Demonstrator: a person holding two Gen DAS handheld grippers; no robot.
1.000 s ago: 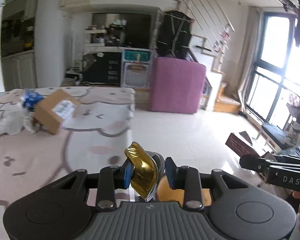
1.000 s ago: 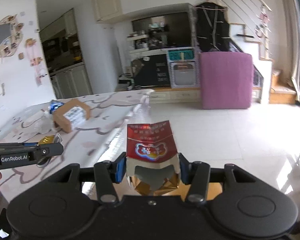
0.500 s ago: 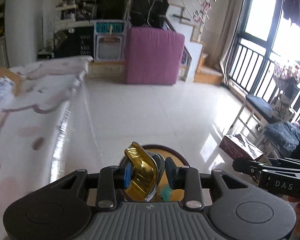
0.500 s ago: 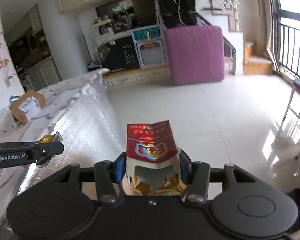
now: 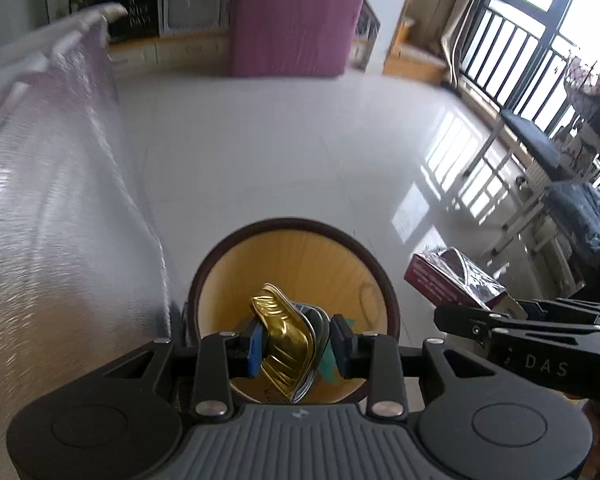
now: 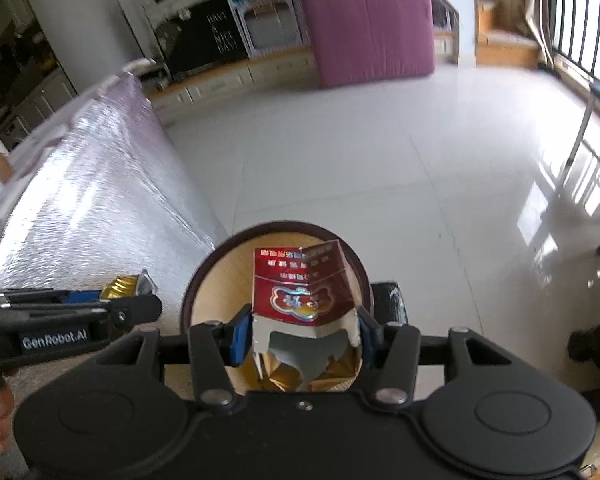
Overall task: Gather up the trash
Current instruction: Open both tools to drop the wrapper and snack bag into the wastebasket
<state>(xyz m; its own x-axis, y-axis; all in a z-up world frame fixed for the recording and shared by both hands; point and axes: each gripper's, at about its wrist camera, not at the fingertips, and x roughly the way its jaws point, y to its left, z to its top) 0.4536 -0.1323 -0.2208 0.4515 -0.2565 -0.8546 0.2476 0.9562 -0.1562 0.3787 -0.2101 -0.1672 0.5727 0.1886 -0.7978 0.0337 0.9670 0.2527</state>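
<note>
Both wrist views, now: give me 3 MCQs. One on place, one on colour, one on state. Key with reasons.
1. Where is the bin?
A. on the table
B. on the floor by the table's edge
C. against the pink mattress

2. What colour is the carton in the right gripper?
A. red
B. blue
C. green

3. What state is the left gripper in?
A. open and empty
B. shut on a gold foil tray
C. out of view

Key:
1 B: the bin's round rim sits on white floor tiles beside the covered table.
2 A: the carton's printed face is dark red.
3 B: both pads press the crumpled tray's sides, above the bin's mouth.
</note>
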